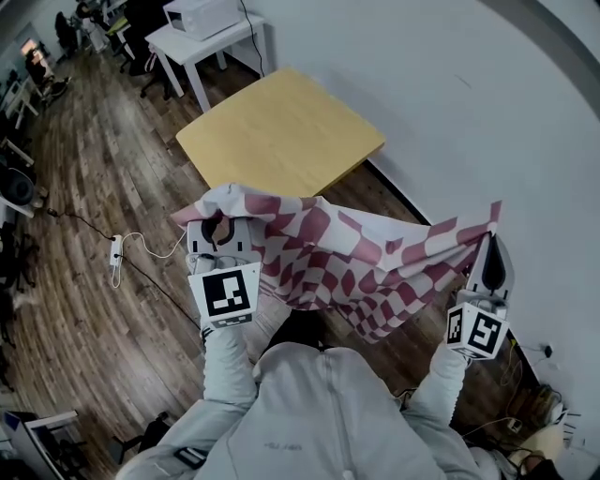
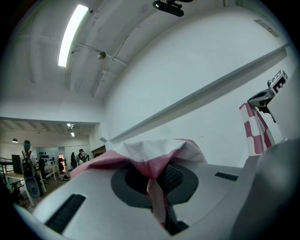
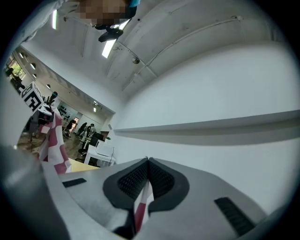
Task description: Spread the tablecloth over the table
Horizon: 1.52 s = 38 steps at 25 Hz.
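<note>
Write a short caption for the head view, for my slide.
The left gripper and the right gripper hold the checked tablecloth up before the wooden table.

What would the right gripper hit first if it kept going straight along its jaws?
Most likely the white wall. The right gripper, shut on a tablecloth corner, faces it with nothing visible between; how far off is unclear.

- On my head cam there's a square light-wood table [image 1: 281,131] standing on a dark plank floor [image 1: 94,178], turned corner-on to me.
- Lying on the floor off to the table's left is a white power strip [image 1: 115,251], with a white cable [image 1: 155,246] looping away from it.
- Further back stands a white desk [image 1: 202,42] with a white boxy appliance [image 1: 202,14] on top, can't tell what kind.
</note>
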Each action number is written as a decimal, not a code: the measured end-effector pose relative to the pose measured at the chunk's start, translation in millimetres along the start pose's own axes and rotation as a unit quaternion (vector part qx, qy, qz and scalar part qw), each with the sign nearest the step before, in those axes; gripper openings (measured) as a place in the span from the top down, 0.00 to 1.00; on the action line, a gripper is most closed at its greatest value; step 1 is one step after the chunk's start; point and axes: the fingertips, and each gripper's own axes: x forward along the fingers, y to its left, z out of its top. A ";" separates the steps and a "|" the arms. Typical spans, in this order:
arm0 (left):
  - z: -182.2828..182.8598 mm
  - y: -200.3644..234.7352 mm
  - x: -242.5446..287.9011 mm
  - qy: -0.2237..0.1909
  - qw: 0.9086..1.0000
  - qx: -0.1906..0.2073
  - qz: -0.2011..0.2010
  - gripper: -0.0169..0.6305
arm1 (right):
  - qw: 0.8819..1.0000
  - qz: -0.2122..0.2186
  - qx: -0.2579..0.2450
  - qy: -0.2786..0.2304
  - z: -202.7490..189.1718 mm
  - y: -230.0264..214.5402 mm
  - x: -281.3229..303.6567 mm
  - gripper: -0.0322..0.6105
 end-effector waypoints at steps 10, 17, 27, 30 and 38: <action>4.0 27.5 141.6 0.005 1.000 -0.010 0.008 0.93 | 1.000 0.003 -0.007 0.002 -0.1 3.9 152.1 0.92; -9.9 39.0 184.1 0.005 1.000 -0.009 0.003 0.93 | 1.000 -0.018 -0.002 0.003 -10.9 4.0 196.4 0.92; -32.1 54.7 188.4 0.012 0.999 -0.016 0.032 0.93 | 1.000 -0.015 -0.020 -0.013 -12.3 -0.4 238.8 0.92; -44.1 52.0 190.2 0.018 0.998 -0.013 0.053 0.93 | 1.000 -0.005 -0.014 -0.018 -30.0 -1.8 261.0 0.92; -64.7 62.7 209.8 0.058 0.989 -0.014 0.134 0.93 | 0.999 0.032 0.023 -0.022 -62.8 -8.2 347.3 0.92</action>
